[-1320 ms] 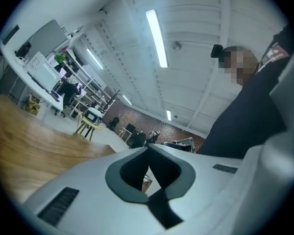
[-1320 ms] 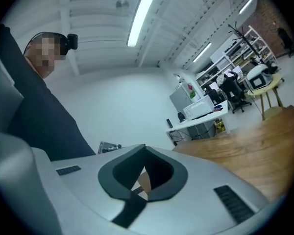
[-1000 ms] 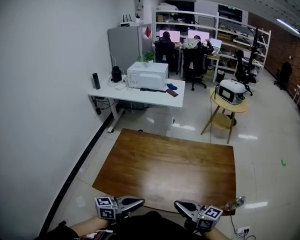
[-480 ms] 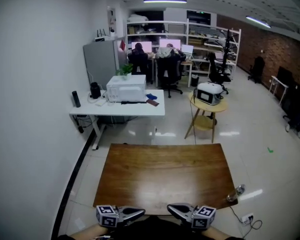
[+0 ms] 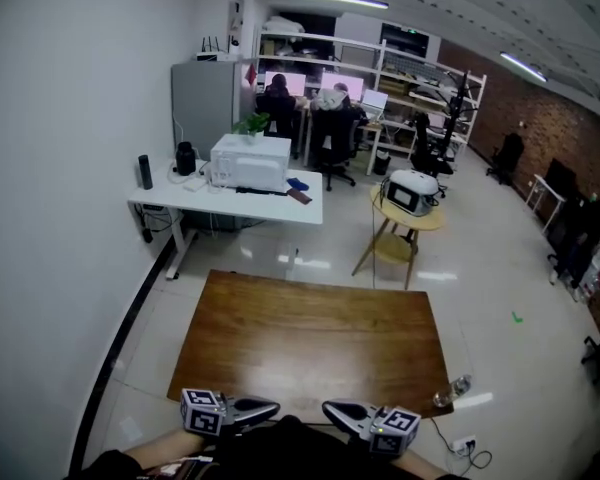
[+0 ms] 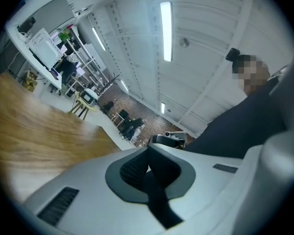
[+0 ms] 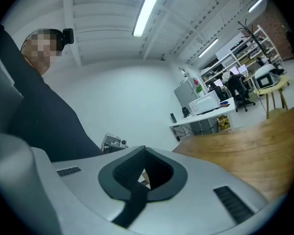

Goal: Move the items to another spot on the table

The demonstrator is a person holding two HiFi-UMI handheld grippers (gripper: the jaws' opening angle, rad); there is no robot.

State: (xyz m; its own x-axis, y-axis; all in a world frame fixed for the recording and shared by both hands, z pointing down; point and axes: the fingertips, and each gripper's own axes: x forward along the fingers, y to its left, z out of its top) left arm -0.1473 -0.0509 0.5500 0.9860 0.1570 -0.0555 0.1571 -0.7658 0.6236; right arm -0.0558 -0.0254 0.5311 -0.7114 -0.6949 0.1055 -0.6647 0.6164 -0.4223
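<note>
The brown wooden table (image 5: pixel 310 328) lies bare in front of me; no task item shows on it in any view. My left gripper (image 5: pixel 275 406) and right gripper (image 5: pixel 327 408) hang at the table's near edge, close to my body, with their tips pointing at each other. Both have their jaws together and nothing between them. The left gripper view looks along the shut left gripper (image 6: pixel 148 148) across the tabletop (image 6: pixel 34 131) toward the other gripper. In the right gripper view, the right gripper (image 7: pixel 144 152) is shut too, beside the wooden top (image 7: pixel 255 141).
A plastic bottle (image 5: pixel 450 393) stands on the floor by the table's near right corner, near a wall socket (image 5: pixel 463 446). Beyond the table are a white desk (image 5: pixel 180 196) with a white appliance (image 5: pixel 250 161), a round side table (image 5: pixel 380 200) and seated people (image 5: pixel 278 93).
The head view has swung, so the room sits differently in frame. Both grippers stay shut at the near edge, a little closer together.
</note>
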